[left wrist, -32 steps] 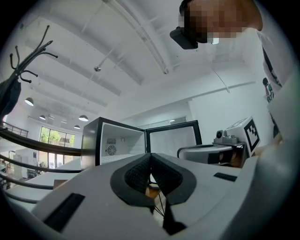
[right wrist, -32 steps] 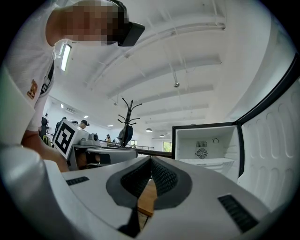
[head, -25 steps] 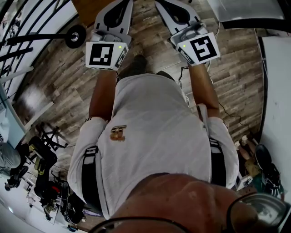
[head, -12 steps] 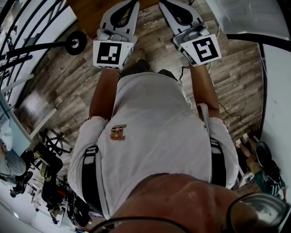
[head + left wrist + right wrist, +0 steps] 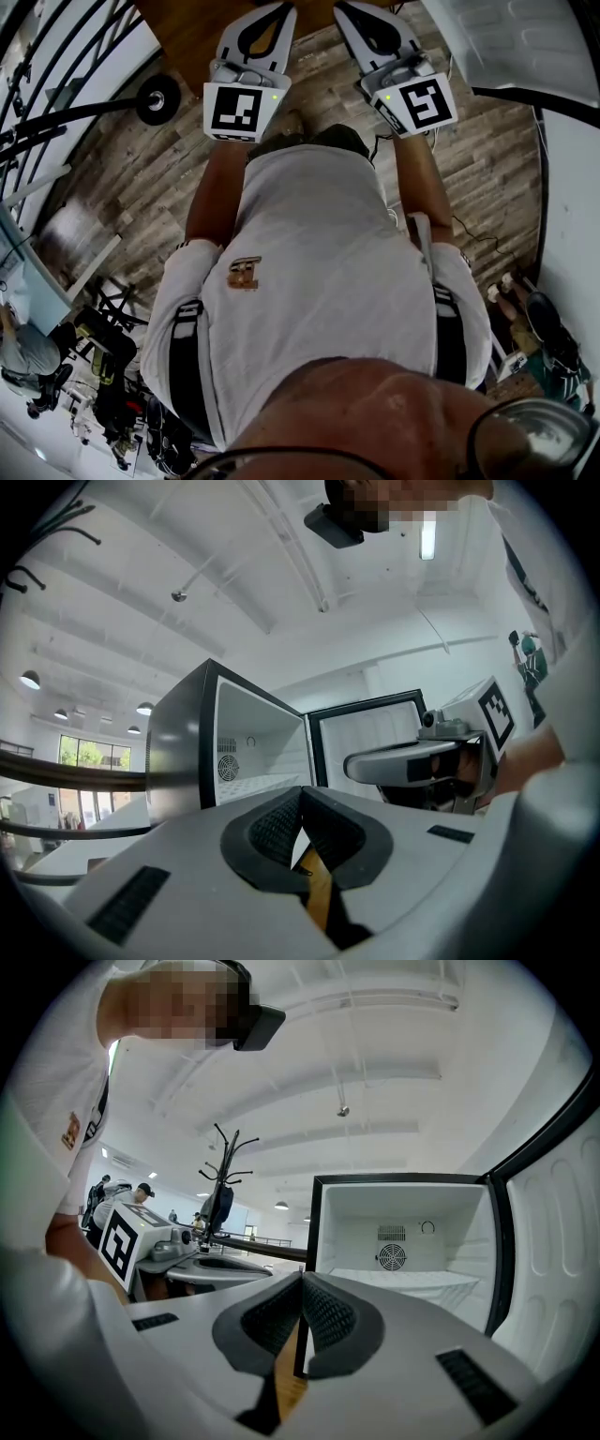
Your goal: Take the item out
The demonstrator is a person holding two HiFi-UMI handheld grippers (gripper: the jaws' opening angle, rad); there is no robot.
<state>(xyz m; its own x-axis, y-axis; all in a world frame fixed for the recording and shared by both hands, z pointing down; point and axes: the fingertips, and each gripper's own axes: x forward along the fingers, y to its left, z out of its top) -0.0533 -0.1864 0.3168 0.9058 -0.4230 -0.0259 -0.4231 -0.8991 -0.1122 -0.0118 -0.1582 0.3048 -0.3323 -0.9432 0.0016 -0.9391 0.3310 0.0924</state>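
My left hand-held gripper (image 5: 301, 794) and right hand-held gripper (image 5: 301, 1277) are clenched empty, ribbed black jaws pressed together. The open fridge (image 5: 349, 1213) stands ahead, smooth white inside, with a round fan grille (image 5: 391, 1257). I cannot tell where the item is.

Straight ahead of the right gripper (image 5: 301, 1283), the fridge (image 5: 356, 1213) stands open, with clear room above its white shelf (image 5: 412, 1283). On the right the swung-out door (image 5: 553, 1241) walls things off. The left gripper (image 5: 248, 1267) crowds in just to the left.
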